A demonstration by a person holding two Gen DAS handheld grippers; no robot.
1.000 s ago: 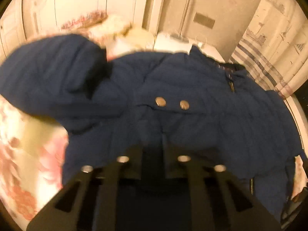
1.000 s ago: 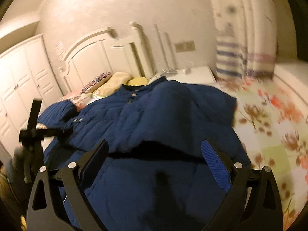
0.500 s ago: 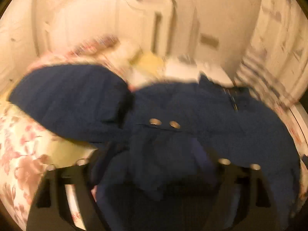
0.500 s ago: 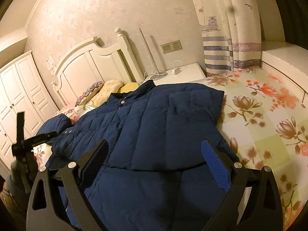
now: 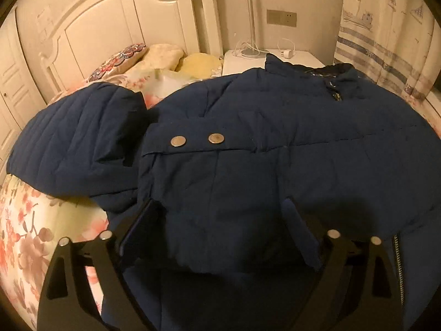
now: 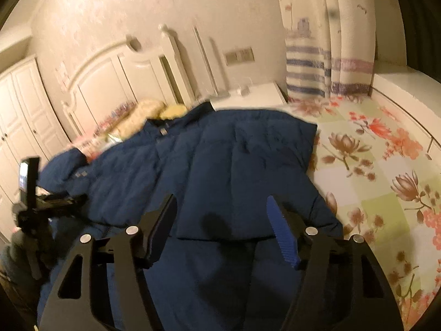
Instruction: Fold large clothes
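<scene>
We were in a home bedroom: a bed (image 6: 386, 165) with floral sheets, a white headboard (image 5: 110, 27), pillows (image 5: 165, 55), a nightstand (image 5: 275, 58) and curtains (image 6: 330, 55).

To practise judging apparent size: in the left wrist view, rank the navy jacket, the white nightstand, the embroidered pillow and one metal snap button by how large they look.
1. Navy jacket
2. White nightstand and embroidered pillow: alike, and both partly hidden, so unranked
3. Metal snap button

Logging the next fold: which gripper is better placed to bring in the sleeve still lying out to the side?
Left, probably: the left gripper is open beside the outlying sleeve, while the right gripper hovers over the jacket's far half.
</scene>
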